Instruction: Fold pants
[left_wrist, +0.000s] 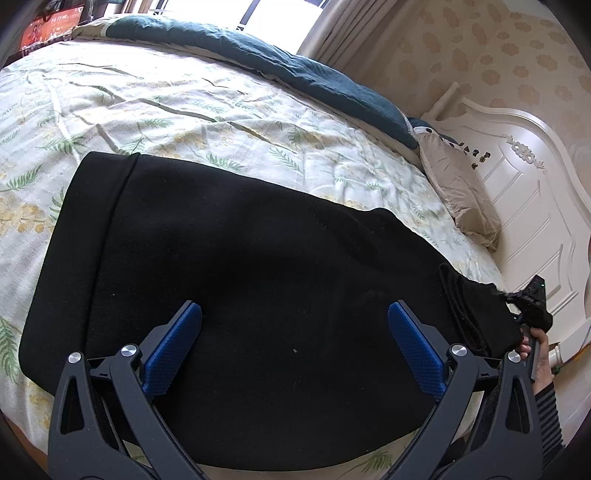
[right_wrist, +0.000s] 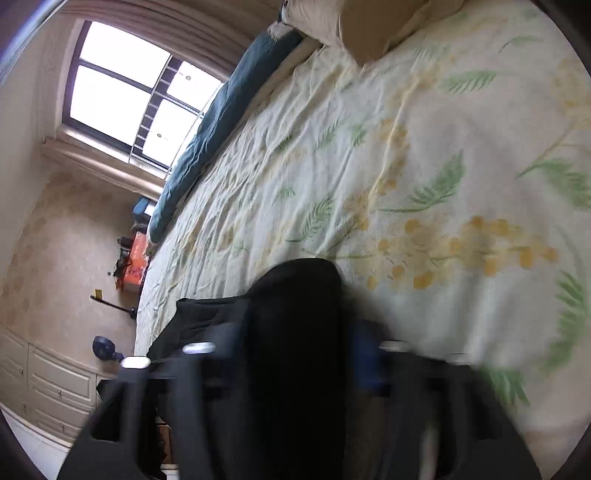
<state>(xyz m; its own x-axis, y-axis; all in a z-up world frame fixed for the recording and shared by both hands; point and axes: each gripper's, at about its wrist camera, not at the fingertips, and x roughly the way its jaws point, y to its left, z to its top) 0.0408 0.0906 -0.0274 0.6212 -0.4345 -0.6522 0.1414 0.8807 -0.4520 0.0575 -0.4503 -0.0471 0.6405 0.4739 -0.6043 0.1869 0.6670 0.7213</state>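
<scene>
The black pants (left_wrist: 240, 295) lie spread flat on the bed (left_wrist: 184, 110), over its leaf-and-flower sheet, along the near edge of the bed. Their folded band end points toward the foot of the bed, and the other end reaches toward the white headboard (left_wrist: 524, 192). The left gripper (left_wrist: 294, 319) hovers over the middle of the pants with its blue-padded fingers (left_wrist: 173, 347) spread wide and nothing between them. At the headboard end, the right gripper (right_wrist: 301, 332) has a bunch of the black cloth between its fingers; its own view is blurred. Its fingers stand narrow with the pants filling the gap, so they appear closed on the cloth. The person's right hand (left_wrist: 532, 350), in a striped sleeve (left_wrist: 550, 406), shows at that end in the left wrist view. A dark teal blanket (left_wrist: 295, 74) lies along the far edge of the bed, and a beige pillow (left_wrist: 461, 192) rests at the headboard
</scene>
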